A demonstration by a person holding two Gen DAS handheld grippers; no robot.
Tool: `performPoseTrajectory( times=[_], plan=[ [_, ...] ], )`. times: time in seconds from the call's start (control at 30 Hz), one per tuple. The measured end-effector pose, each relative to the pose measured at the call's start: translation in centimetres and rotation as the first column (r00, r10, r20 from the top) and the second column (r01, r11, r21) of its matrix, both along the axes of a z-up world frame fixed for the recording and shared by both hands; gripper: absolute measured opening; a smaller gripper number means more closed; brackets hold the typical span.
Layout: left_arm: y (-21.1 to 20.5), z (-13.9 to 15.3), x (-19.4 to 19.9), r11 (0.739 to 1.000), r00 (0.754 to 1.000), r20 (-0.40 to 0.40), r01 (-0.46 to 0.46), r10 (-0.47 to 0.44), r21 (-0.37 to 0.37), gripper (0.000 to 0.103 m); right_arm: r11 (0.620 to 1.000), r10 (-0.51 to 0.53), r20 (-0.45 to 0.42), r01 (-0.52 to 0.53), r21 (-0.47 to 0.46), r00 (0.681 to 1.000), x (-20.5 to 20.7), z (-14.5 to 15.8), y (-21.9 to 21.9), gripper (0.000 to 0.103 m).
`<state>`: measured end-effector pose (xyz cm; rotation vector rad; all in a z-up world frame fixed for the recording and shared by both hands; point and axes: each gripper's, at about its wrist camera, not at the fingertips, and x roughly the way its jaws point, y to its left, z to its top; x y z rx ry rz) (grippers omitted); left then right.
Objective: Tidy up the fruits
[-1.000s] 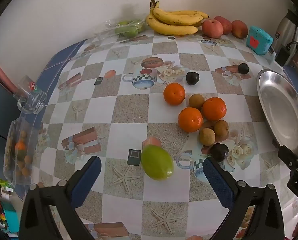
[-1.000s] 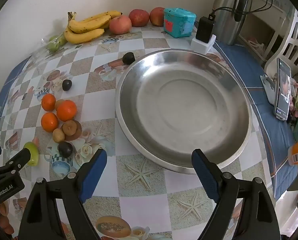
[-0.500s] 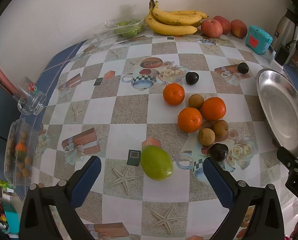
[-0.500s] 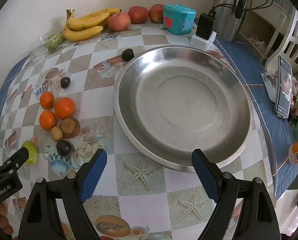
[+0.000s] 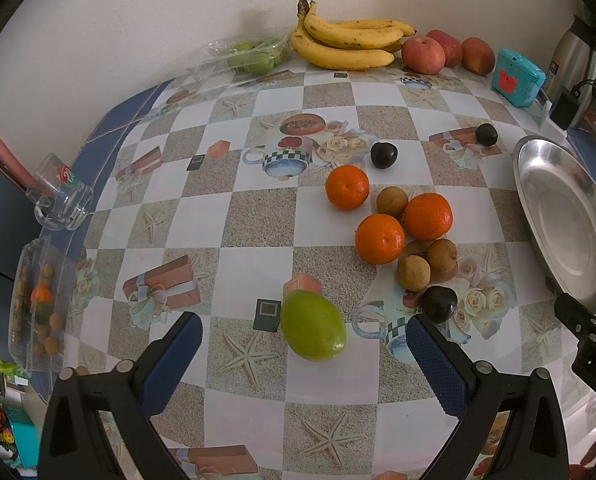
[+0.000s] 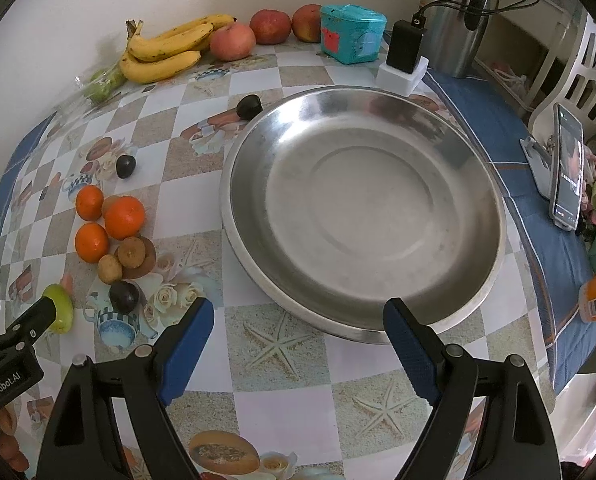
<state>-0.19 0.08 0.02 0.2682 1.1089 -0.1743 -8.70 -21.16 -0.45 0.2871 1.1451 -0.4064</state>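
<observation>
Green fruit sits right ahead between the left gripper jaws, long axis slanting across them. Both pairs gape empty; the right gripper faces the bowl.

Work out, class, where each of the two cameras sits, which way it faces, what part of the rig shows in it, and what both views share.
Left wrist: on the left gripper, facing steeply down at the green fruit and oranges; its open blue fingers show.
Right wrist: on the right gripper, facing down at the empty metal bowl; its open fingers show, plus the left gripper's edge.
Shared: bananas, oranges, bowl.
</observation>
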Motion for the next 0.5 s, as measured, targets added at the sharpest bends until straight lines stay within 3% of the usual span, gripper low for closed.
performPoseTrajectory(
  times=[0.5],
  plan=[
    [-0.13,-0.05,0.02,1.000,1.000,0.000,-0.001,0.001,0.002,0.103,1.000,0.004,0.021,-0.004,-0.006,1.000,-0.12,0.50,-0.06,0.087]
  ],
)
